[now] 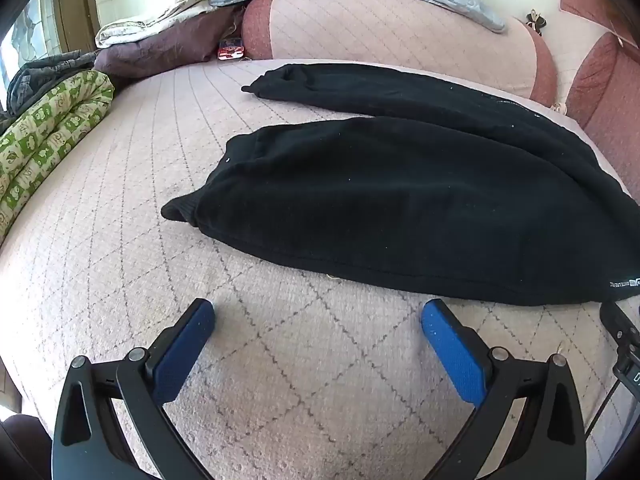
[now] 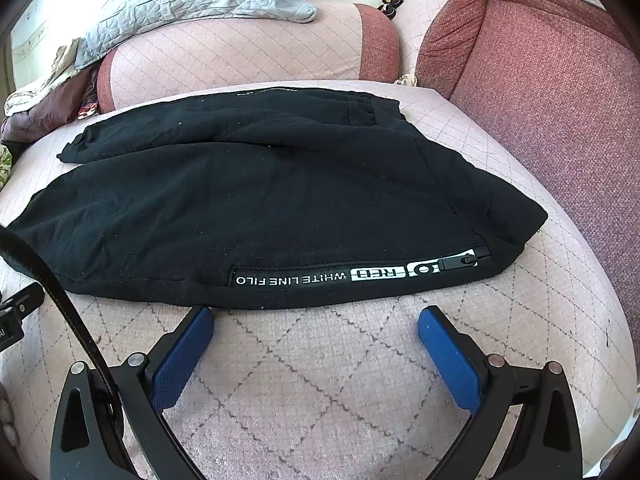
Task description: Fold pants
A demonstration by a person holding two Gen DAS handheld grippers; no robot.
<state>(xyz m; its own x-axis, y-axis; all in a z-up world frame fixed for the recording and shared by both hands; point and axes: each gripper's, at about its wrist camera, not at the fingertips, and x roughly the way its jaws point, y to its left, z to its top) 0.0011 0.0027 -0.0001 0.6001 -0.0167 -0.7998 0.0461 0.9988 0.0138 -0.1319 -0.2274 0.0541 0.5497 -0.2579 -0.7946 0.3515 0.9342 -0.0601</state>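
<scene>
Black sweatpants (image 2: 260, 200) are spread flat across the pink quilted sofa seat (image 2: 320, 380), 2 legs trailing toward 10 o'clock. Left gripper (image 1: 318, 312) and right gripper (image 2: 316, 320) both hover spread wide, empty, just short of the near hem, probably lining up for a grab.

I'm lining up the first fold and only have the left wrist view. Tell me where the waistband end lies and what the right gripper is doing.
Observer: The waistband lies at the far right of the pants, toward the red cushion.
Operator: Report the right gripper.
Observer: The right gripper is open, empty, just short of the near edge.
Operator: Name a landmark there.
Observer: A zipper pocket with white lettering runs along that edge.
</scene>
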